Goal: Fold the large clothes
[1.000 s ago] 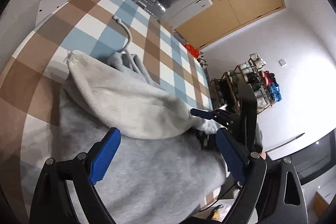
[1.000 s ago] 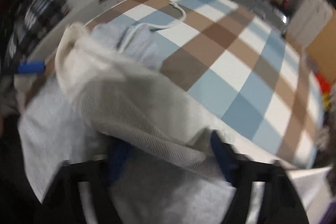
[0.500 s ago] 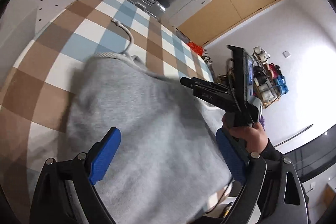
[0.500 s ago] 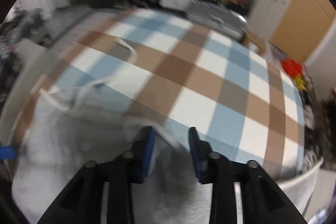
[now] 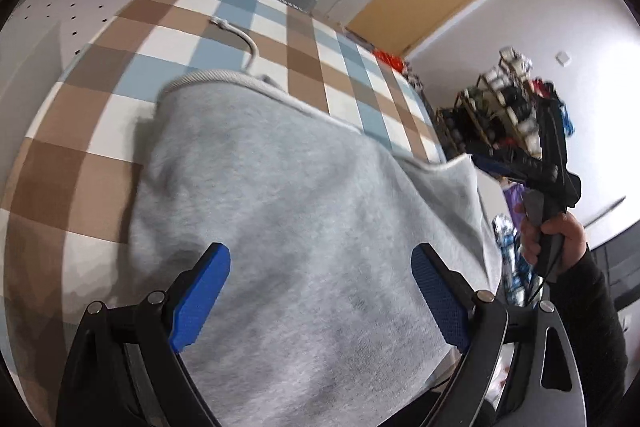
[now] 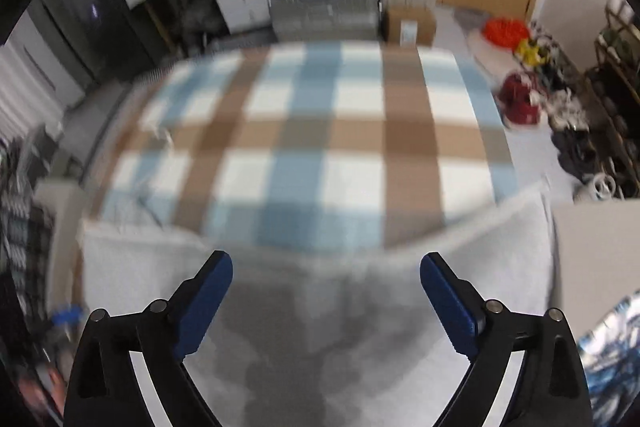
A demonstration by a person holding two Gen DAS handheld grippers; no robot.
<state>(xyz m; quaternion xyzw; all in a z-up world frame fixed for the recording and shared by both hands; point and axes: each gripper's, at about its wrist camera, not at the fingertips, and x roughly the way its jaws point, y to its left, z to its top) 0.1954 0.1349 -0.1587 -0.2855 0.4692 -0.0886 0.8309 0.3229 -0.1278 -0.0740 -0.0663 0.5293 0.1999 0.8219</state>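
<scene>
Below both tools (image 5: 320, 291) (image 6: 326, 291), the grey garment (image 5: 304, 195) lies flat.

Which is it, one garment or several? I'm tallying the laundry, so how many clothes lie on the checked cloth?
1: a grey sweatshirt spread on the near part of the checked cloth, its white drawstring trailing beyond it. Anything folded underneath would be hidden.

Even, soft indoor light filled both fisheye views, edges bowed and dark-cornered, the right wrist view heavily motion-blurred.
</scene>
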